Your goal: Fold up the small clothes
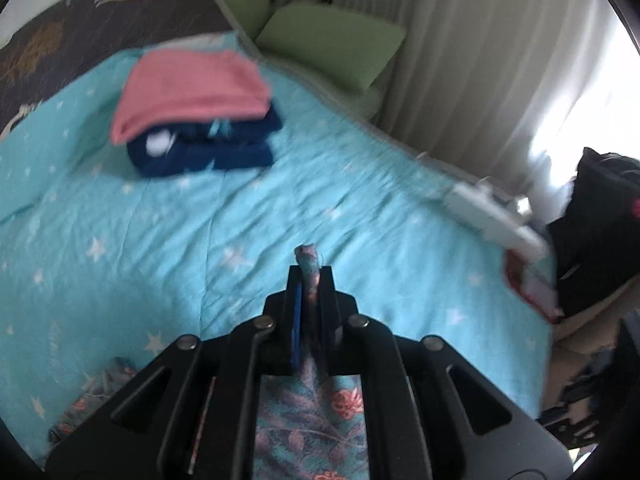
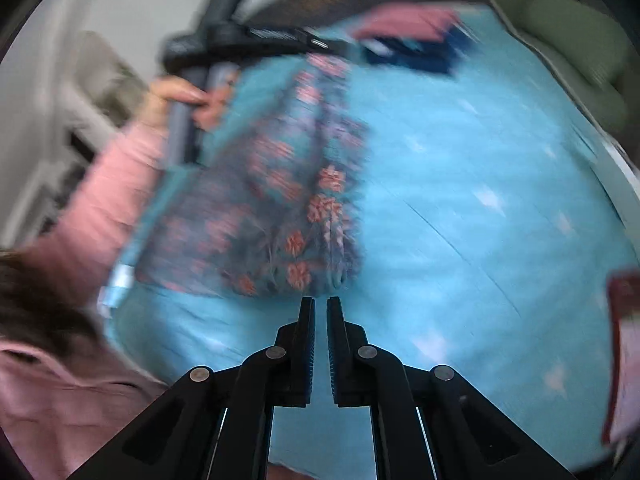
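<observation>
On bedspread [image 1: 240,216]: folded stack [image 1: 192,112] | left claw [image 1: 310,276] pinching floral garment [image 2: 280,200] | right claw [image 2: 320,304] clenched empty

We note a turquoise bedspread [image 1: 280,208] with white stars; a floral garment [image 2: 288,200], teal-grey with coral blossoms; a pink folded piece [image 1: 192,88] over navy ones [image 1: 208,148]; green cushions [image 1: 332,44]; a pink sleeve [image 2: 100,200]; black hand-held grippers.
</observation>
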Motion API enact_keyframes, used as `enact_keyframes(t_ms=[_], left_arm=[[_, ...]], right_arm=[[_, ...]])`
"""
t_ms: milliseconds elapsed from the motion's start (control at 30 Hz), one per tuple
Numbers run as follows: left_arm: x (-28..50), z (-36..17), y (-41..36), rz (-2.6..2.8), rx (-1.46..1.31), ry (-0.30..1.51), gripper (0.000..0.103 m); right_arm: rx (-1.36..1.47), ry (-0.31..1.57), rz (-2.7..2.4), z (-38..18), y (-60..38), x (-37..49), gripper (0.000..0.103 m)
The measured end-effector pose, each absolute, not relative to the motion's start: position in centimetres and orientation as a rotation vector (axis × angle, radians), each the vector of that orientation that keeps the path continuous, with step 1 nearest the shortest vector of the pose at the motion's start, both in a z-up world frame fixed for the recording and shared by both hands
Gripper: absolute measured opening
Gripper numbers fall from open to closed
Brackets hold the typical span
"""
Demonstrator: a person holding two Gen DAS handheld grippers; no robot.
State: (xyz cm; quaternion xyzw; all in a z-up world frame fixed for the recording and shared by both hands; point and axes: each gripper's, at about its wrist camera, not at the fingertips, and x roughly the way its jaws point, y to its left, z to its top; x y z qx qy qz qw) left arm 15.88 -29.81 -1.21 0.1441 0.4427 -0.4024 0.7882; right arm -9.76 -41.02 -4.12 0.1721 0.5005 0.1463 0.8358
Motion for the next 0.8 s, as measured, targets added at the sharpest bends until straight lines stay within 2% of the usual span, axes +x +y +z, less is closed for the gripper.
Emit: enact_keyframes(t_ms=[133, 233, 300, 367, 400, 500, 533, 567, 667, 800], left_arm=[[18.2, -4.7, -28.5, -0.808, 0.201, 1.064, 0.015], [18.9, -3.1, -27.0, -0.797, 0.102, 1.059, 0.029], [18.8, -0.4, -25.6, -0.808, 0.071, 0.997, 0.05], [18.1, 3.2, -22.7, -0.785, 0.066, 0.899, 0.063], [17.8, 4.2, -21.5, -0.766, 0.073, 0.871, 0.066], [16.6, 6.2, -14.9, -0.678, 0.069, 0.816, 0.067], [16.0, 6.2, -11.1, -0.618, 0.055, 0.802, 0.069], [15.6, 5.9, -8.5, -0.567, 0.053, 0.792, 0.073], [14.8, 3.2, 1.1, -0.331, 0.043, 0.808, 0.075], [15.0, -1.4, 10.6, -0.174, -0.169, 0.92, 0.075]], right_arm=[[0.416, 1.094, 0.238, -5.8, -41.8, -10.3, 0.008], [0.433, 1.043, 0.249, -4.4, -42.0, -9.4, 0.009], [0.43, 1.01, 0.259, -3.0, -42.2, -8.9, 0.009], [0.42, 0.974, 0.277, -1.6, -41.9, -8.0, 0.011], [0.403, 0.957, 0.278, -0.8, -41.6, -6.7, 0.012], [0.376, 0.957, 0.255, 0.5, -41.2, -3.0, 0.03], [0.376, 0.956, 0.278, 0.5, -41.4, -1.4, 0.042], [0.382, 0.955, 0.306, 0.4, -41.5, 0.4, 0.048], [0.452, 1.013, 0.325, -1.4, -42.5, 7.2, 0.051], [0.539, 1.084, 0.347, -4.1, -43.0, 13.1, 0.052]])
